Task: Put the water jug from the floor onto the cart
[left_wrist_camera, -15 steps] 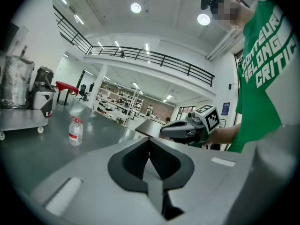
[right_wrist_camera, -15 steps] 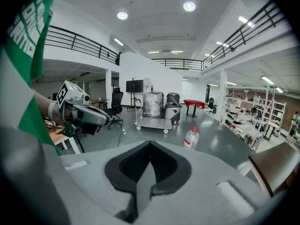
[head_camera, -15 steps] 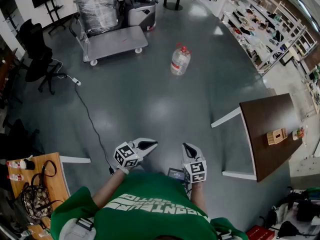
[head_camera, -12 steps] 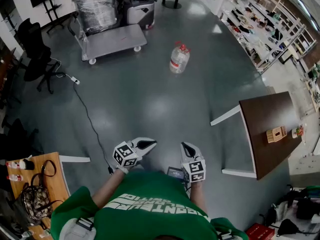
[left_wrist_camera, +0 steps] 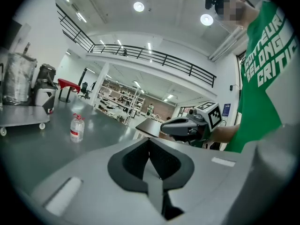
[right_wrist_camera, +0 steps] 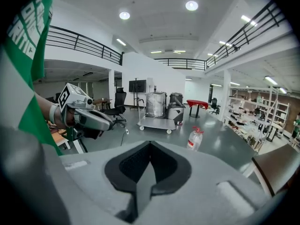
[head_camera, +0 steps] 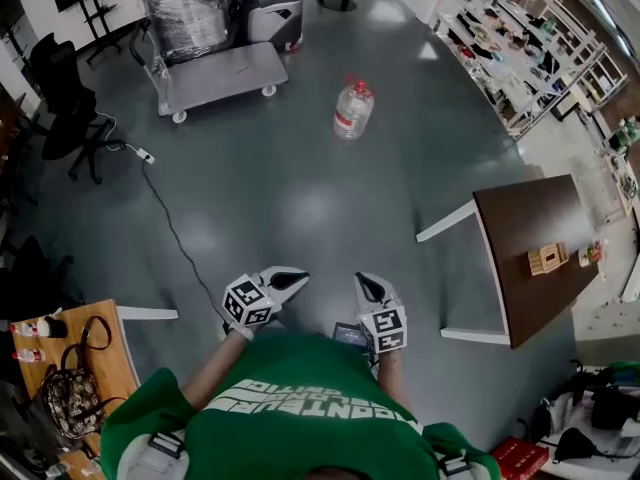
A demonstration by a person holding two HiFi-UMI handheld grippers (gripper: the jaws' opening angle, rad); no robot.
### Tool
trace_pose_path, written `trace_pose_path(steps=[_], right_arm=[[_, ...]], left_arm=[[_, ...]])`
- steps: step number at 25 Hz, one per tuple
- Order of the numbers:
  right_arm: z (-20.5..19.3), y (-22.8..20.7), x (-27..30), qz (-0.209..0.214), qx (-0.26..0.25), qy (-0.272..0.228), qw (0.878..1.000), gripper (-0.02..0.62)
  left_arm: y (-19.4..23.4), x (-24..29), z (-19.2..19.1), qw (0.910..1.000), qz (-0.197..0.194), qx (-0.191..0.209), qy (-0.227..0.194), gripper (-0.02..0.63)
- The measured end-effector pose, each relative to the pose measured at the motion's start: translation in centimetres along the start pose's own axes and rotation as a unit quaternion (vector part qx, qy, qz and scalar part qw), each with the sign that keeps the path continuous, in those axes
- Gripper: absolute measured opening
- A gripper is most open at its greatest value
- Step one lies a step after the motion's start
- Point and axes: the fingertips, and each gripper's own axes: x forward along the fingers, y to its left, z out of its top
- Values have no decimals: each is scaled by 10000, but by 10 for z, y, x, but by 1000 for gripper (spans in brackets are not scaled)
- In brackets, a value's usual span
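The jug (head_camera: 355, 109) is standing upright on the grey floor (head_camera: 300, 198), well apart from the person and near the right side of the cart (head_camera: 225, 78), not touching it. Its cap is showing red, but its label is too small to read. The cart's flat deck is lying bare at the near end, while a plastic-wrapped load (head_camera: 188, 13) is sitting at the far end, its top cut off by the frame edge. The person is holding both grippers low in front of a green shirt (head_camera: 300, 418), which is hiding most of both arms. The left gripper (head_camera: 298, 276) is pointing ahead with its jaws pressed together and nothing between them; the right gripper (head_camera: 362, 282) is doing the same, jaws closed and empty. Each marker cube is covering the hand behind it. A brown table (head_camera: 530, 248) is standing at the right, carrying small things too tiny to make out, and the shelves (head_camera: 520, 48) beyond it are running out of the picture.
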Motion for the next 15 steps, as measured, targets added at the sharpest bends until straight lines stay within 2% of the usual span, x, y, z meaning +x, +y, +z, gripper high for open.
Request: trace_pose_path(steps=[8, 15], right_arm=[[2, -10, -11, -152, 48, -176, 9997, -8], [-9, -5, -10, -36, 74, -19, 10000, -8]], left_arm=[[-3, 11, 0, 9998, -21, -84, 180, 3], [-1, 19, -6, 9995, 47, -98, 308, 3]])
